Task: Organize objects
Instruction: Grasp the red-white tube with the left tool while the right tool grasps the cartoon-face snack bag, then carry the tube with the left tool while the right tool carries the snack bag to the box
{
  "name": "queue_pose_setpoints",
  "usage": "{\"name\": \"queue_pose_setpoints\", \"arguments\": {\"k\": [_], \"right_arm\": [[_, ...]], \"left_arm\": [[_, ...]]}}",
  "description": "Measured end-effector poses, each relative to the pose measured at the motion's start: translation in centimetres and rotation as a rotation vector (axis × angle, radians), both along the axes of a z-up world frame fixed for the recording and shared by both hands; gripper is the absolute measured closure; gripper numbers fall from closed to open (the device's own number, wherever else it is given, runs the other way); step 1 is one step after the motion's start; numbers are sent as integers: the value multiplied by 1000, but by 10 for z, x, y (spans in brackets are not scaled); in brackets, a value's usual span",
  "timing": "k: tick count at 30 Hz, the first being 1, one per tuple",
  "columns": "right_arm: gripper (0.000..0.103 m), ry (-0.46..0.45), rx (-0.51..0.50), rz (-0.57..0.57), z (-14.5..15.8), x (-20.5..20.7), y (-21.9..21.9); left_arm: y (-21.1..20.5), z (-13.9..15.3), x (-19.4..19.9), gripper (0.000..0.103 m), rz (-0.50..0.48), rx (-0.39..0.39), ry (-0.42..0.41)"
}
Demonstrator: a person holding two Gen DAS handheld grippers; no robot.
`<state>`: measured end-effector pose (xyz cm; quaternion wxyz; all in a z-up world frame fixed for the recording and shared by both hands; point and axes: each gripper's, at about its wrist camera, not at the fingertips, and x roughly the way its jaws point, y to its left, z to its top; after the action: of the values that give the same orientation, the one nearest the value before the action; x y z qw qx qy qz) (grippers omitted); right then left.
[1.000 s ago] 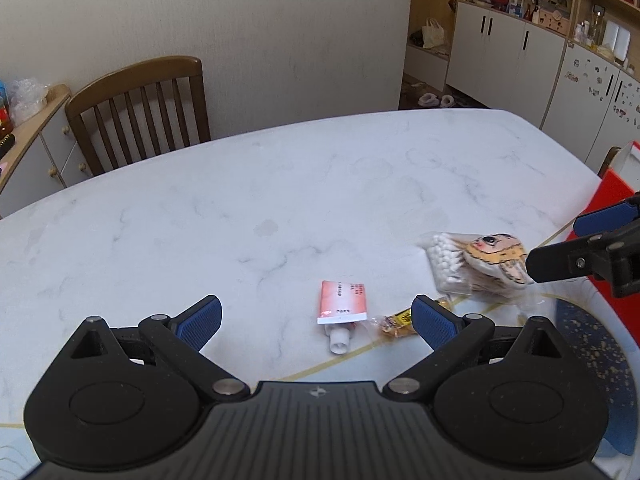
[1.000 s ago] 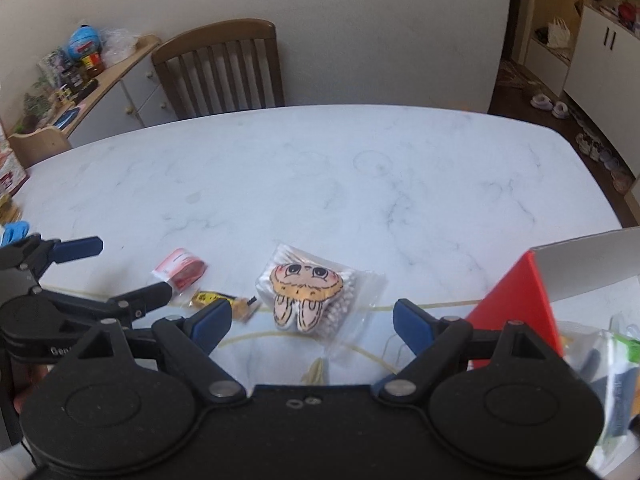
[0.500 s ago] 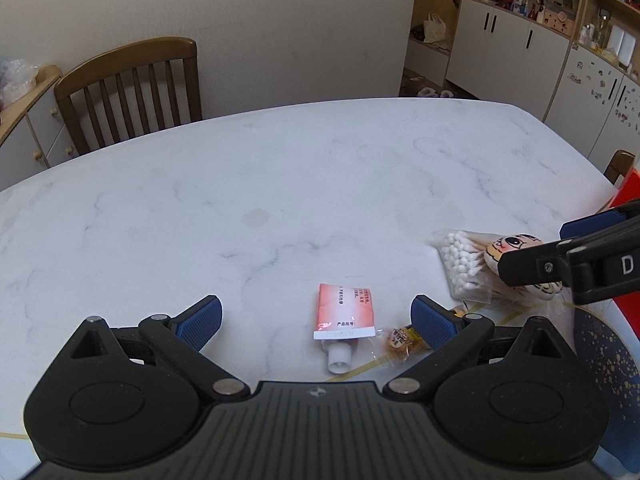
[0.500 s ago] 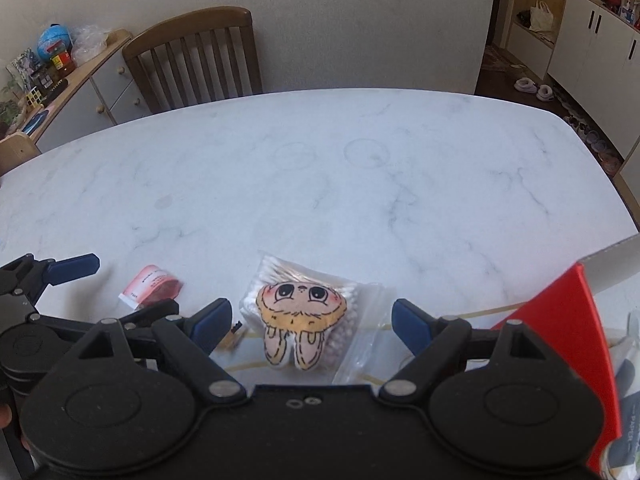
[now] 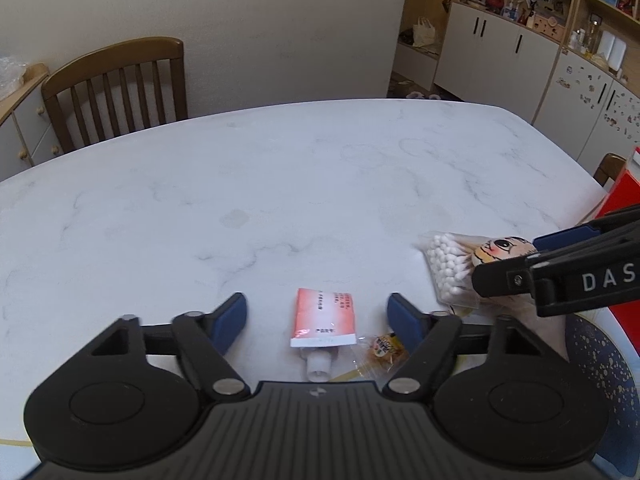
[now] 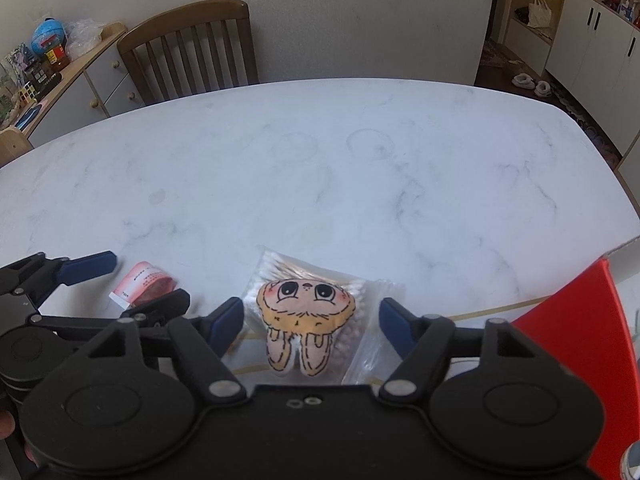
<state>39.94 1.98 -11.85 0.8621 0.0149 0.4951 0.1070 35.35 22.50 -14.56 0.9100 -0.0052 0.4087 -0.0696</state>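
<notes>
A red-and-white tube (image 5: 325, 318) lies flat on the marble table (image 5: 280, 200), cap towards me. My left gripper (image 5: 316, 320) straddles it; its jaws are closing, with a gap on both sides of the tube. A small wrapped candy (image 5: 384, 350) rests by the right finger. In the right wrist view a clear bag of cotton swabs with a cartoon bunny face (image 6: 306, 316) sits between the closing jaws of my right gripper (image 6: 311, 320). The pads are near the bag's edges without pressing it. The left gripper (image 6: 140, 280) shows at the left, over the tube (image 6: 142, 284).
A red box (image 6: 576, 340) stands at the table's right edge, close to my right gripper. A dark blue speckled mat (image 5: 600, 360) lies under the near right corner. A wooden chair (image 5: 116, 92) is at the far side, cabinets (image 5: 500, 52) beyond.
Both grippers' jaws have narrowed around their objects. The tube and the swab bag now sit closer between the fingers, as both grippers came down and in slightly.
</notes>
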Motion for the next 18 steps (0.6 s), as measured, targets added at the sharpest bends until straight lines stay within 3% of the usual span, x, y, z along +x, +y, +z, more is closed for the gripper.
{"name": "queue_pose_setpoints", "arguments": {"k": [2,5,11,18], "right_arm": [[40,-5,-1,-3,0,-1,0],[50,-3,0,-2,0,-2,0],[53,-17,-5,0,4,-5,-1],[54,-31,1,13,13,-15,-3]], "left_arm": [[-1,0,0,43,-7,-5,0],[-1,0,0,45,-9,-12,-2],[-3,2,-1,71,-10,-4,10],[-6,10,-6,75,-17,13,7]]}}
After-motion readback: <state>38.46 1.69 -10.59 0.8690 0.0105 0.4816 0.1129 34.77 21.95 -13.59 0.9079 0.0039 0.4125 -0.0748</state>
